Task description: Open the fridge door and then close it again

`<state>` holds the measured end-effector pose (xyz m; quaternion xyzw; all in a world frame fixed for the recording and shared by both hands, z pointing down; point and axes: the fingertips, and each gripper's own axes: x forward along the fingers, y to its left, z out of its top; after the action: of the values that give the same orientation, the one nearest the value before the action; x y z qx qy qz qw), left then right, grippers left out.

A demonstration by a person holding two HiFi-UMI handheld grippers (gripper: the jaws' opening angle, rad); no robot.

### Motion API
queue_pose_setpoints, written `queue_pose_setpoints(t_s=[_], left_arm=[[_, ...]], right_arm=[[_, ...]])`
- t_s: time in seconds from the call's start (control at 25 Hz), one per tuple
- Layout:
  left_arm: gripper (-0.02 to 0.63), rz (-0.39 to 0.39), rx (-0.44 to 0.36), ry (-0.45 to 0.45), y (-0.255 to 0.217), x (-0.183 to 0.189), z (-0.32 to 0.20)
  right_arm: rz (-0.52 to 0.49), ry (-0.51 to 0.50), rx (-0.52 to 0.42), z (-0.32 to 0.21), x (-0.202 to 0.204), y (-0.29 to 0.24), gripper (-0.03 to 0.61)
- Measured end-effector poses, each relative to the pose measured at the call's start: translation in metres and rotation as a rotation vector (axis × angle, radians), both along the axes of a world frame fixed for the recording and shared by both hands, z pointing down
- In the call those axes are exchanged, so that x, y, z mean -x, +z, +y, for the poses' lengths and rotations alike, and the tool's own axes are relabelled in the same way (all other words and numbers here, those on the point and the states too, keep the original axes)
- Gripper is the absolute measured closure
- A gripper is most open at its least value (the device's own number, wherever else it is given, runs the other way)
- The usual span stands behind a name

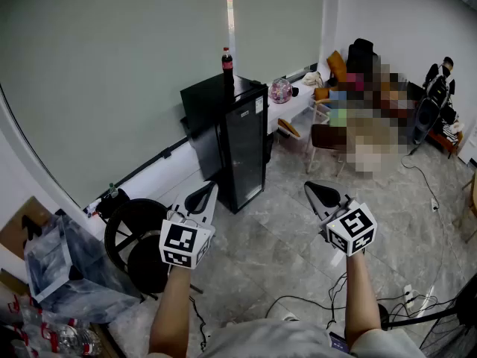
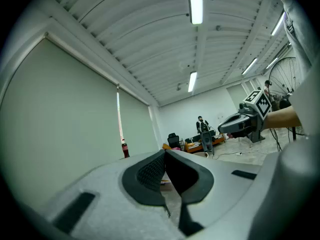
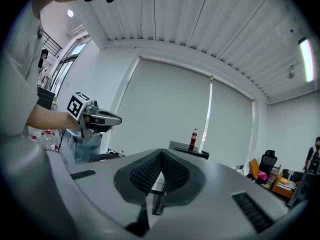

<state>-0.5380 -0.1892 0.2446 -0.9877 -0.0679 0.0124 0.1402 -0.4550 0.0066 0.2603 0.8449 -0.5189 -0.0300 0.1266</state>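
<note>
The left tool [image 1: 203, 197] and the right tool [image 1: 316, 192] are both pressed together on nothing and held level. The tall black glass-doored fridge [image 1: 242, 144] stands shut at twelve o'clock, well apart from them. A hard tug on its door could, I think, topple the red-capped plastic cola bottle [image 1: 226, 62] on top. That bottle holds dark drink; the fridge's contents don't show.

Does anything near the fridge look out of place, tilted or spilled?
Nothing stands out. The fridge door is shut, and the cola bottle stands upright on top of the fridge. Only loose cables lie on the floor.
</note>
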Motion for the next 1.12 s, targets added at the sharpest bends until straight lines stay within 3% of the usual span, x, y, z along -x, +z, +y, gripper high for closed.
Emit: queue_pose_setpoints(t_s=[0.56, 0.68, 0.76, 0.88, 1.12], left_arm=[[0.602, -0.073, 0.008, 0.017, 0.022, -0.011, 0.006], [0.475, -0.102, 0.016, 0.018, 0.029, -0.014, 0.009], [0.461, -0.118, 0.01, 0.015, 0.034, -0.014, 0.014], [0.442, -0.139, 0.008, 0.021, 0.04, -0.016, 0.021], [0.42, -0.168, 0.002, 0.012, 0.052, -0.021, 0.041]], right_arm=[[0.027, 0.067, -0.016, 0.013, -0.023, -0.002, 0.581], [0.028, 0.073, -0.023, 0.017, -0.028, 0.0, 0.58], [0.019, 0.079, -0.026, 0.021, -0.031, 0.002, 0.576], [0.0, 0.08, -0.018, 0.027, -0.038, 0.006, 0.5], [-0.023, 0.098, 0.023, 0.045, -0.05, 0.022, 0.491]])
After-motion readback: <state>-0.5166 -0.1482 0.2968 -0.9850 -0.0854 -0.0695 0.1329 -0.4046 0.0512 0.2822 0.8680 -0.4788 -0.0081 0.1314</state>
